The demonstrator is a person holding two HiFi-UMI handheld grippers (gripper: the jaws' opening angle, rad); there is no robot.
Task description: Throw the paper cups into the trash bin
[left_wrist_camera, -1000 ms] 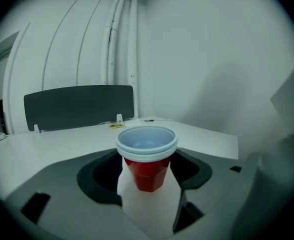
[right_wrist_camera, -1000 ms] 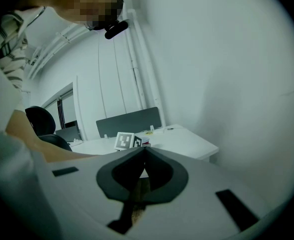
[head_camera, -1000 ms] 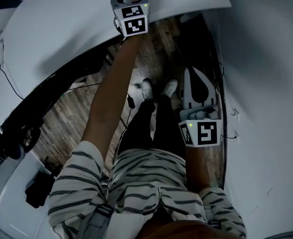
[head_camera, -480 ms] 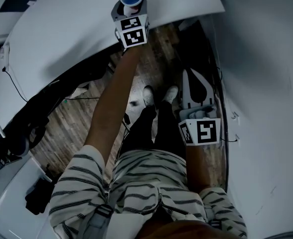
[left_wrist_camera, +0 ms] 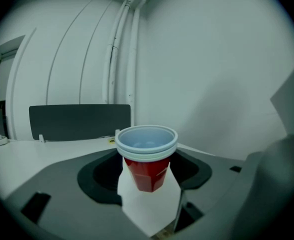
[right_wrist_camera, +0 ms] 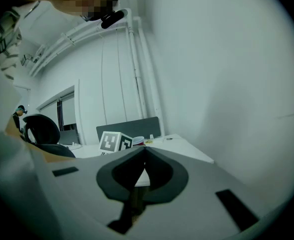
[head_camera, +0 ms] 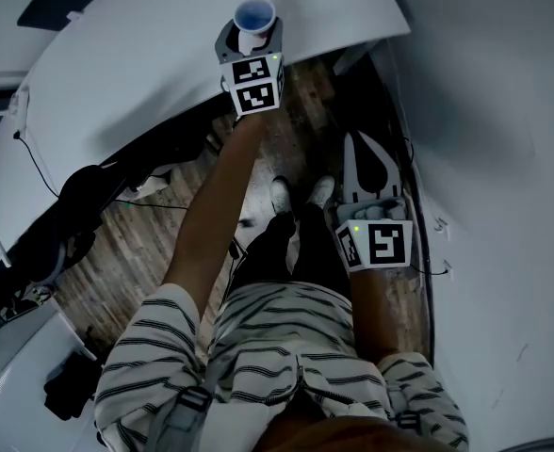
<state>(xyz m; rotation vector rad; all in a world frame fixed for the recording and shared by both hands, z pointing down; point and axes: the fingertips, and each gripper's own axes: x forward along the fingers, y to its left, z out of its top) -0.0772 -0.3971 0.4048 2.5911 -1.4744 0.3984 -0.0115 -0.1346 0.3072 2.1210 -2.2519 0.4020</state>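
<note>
A stack of red paper cups (left_wrist_camera: pixel 147 160) with white rims and a pale blue inside stands upright between the jaws of my left gripper (left_wrist_camera: pixel 148 181), which is shut on it. From the head view the cups (head_camera: pixel 254 13) are held out over the edge of a white table (head_camera: pixel 117 73), with the left gripper (head_camera: pixel 252 34) at arm's length. My right gripper (head_camera: pixel 360 141) hangs low beside the person's legs. Its jaws are shut tip to tip with nothing in them (right_wrist_camera: pixel 144 151). No trash bin shows in any view.
A dark office chair (head_camera: pixel 65 219) and cables (head_camera: pixel 154 203) lie over the wooden floor at the left. A second white surface (head_camera: pixel 503 158) runs along the right. The person's shoes (head_camera: pixel 296 172) stand in the narrow floor gap between the two.
The left gripper and its cups have slid a little lower and to the right in the head view, so the whole cup mouth shows. The right gripper has hardly moved.
</note>
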